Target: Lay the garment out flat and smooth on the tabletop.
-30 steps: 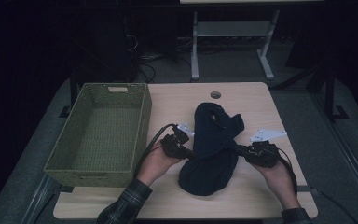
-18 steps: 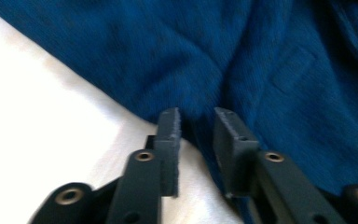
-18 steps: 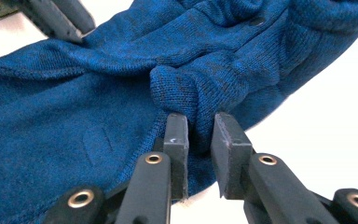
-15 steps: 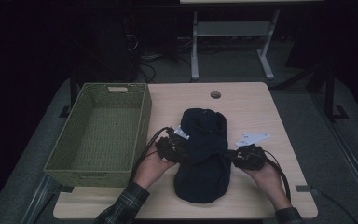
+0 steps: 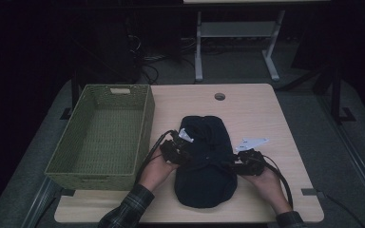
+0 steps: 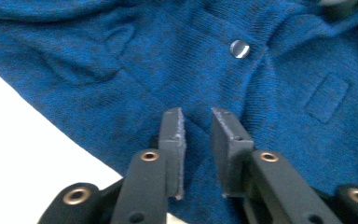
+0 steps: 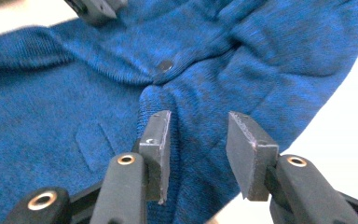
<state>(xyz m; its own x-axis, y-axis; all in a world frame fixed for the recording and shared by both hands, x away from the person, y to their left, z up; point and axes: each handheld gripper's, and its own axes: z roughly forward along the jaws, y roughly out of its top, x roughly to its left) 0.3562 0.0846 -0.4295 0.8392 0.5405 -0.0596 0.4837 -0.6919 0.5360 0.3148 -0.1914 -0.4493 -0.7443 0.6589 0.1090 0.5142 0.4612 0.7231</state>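
cardigan (image 5: 205, 159): folded, table front-centre, basket (image 5: 100, 133) at left edge | soft knit, light, limp, sags if lifted; best gripped at folded side edges | left gripper (image 6: 196, 122): slightly apart, just closing, nothing clamped | right gripper (image 7: 198, 126): apart, just opening, knit unpinched

Light: dim, dark surroundings
Floor (image 5: 313, 109): grey, around the table (image 5: 256, 114)
Stand (image 5: 237, 42): white-legged, behind the table

The blue sweater (image 6: 121, 70) is soft knitted cloth with a shiny button (image 6: 239, 48). The basket (image 5: 100, 133) is rough green weave. The tabletop (image 5: 261, 114) is smooth pale wood.
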